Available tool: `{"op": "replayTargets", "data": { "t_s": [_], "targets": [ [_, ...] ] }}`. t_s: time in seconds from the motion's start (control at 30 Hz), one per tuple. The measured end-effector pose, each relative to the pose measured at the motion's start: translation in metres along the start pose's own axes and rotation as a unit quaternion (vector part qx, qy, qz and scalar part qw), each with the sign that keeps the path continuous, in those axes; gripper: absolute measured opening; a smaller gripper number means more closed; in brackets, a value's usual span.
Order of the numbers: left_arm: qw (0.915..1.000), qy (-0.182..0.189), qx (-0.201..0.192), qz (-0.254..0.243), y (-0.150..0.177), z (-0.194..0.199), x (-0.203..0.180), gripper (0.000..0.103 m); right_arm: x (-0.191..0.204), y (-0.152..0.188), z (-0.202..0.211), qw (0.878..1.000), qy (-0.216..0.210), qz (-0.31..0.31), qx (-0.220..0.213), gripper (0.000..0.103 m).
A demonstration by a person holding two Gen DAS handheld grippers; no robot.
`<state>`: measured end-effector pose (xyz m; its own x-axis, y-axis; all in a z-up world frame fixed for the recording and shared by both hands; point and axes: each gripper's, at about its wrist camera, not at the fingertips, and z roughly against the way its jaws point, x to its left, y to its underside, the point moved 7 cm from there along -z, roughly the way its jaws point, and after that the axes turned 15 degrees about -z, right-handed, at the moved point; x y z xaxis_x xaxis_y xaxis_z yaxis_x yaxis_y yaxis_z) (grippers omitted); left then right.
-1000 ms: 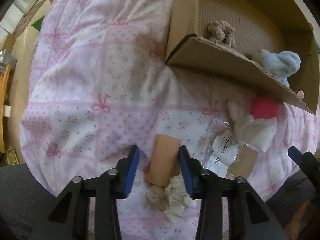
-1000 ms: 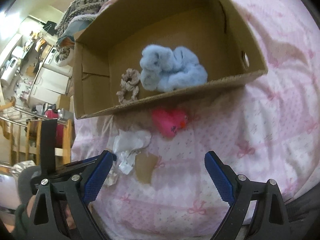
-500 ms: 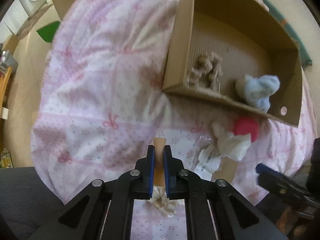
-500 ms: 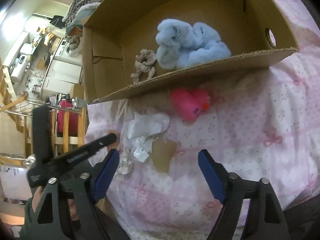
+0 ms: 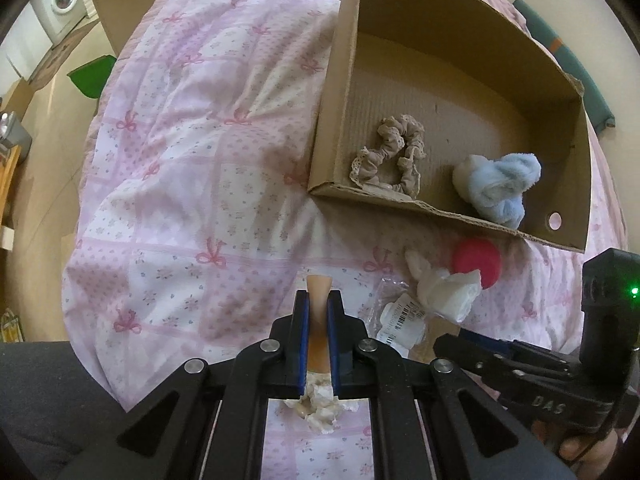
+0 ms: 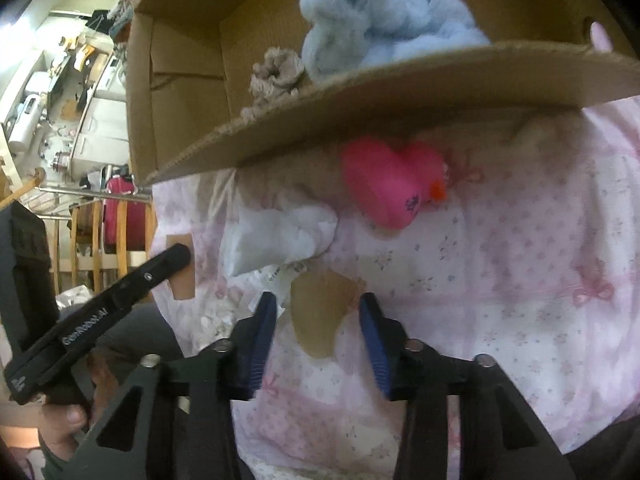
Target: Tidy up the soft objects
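Note:
My left gripper [image 5: 318,304] is shut on a tan cardboard card [image 5: 319,294] with a cream scrunchie [image 5: 318,404] hanging below, held above the pink bedspread [image 5: 180,184]. My right gripper [image 6: 318,312] is open, its fingers either side of a second tan card [image 6: 320,312] lying on the bedspread. A cardboard box [image 5: 568,184] holds a beige scrunchie [image 5: 390,156] and a light blue fluffy item [image 5: 500,184]. A pink plush duck [image 6: 390,184] and a white pouch [image 6: 276,236] lie in front of the box.
A clear plastic packet with a barcode [image 5: 400,316] lies beside the white pouch. The bed edge drops to the floor at the left, with a washing machine [image 5: 60,0] beyond. A clothes rack [image 6: 104,216] stands behind the left gripper in the right wrist view.
My left gripper has shut on the tan card and lifted it with the scrunchie. My right gripper has moved down and forward around the second card, its fingers now closer together.

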<state>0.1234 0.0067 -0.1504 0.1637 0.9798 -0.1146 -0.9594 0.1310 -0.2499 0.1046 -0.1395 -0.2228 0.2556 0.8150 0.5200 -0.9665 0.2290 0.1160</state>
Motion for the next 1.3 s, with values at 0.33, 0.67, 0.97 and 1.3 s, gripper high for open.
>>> {"op": "replayTargets", "data": {
  "t_s": [0.33, 0.67, 0.97, 1.3],
  "targets": [
    [0.9999, 0.005, -0.009, 0.0, -0.004, 0.002, -0.001, 0.008, 0.005, 0.01, 0.009, 1.0, 0.004, 0.026, -0.007, 0.011],
    [0.9988, 0.02, -0.044, 0.002, -0.005, 0.032, -0.003, 0.008, 0.014, 0.024, 0.069, 0.997, -0.025, 0.049, -0.05, 0.011],
    [0.9946, 0.035, -0.097, -0.01, -0.037, 0.072, -0.014, 0.008, 0.021, -0.001, 0.151, 0.986, -0.048, 0.071, -0.146, 0.011],
    [0.9917, 0.007, -0.118, -0.05, -0.095, 0.07, -0.026, 0.008, 0.013, -0.061, 0.194, 0.971, -0.022, 0.063, -0.232, 0.011]
  ]
}}
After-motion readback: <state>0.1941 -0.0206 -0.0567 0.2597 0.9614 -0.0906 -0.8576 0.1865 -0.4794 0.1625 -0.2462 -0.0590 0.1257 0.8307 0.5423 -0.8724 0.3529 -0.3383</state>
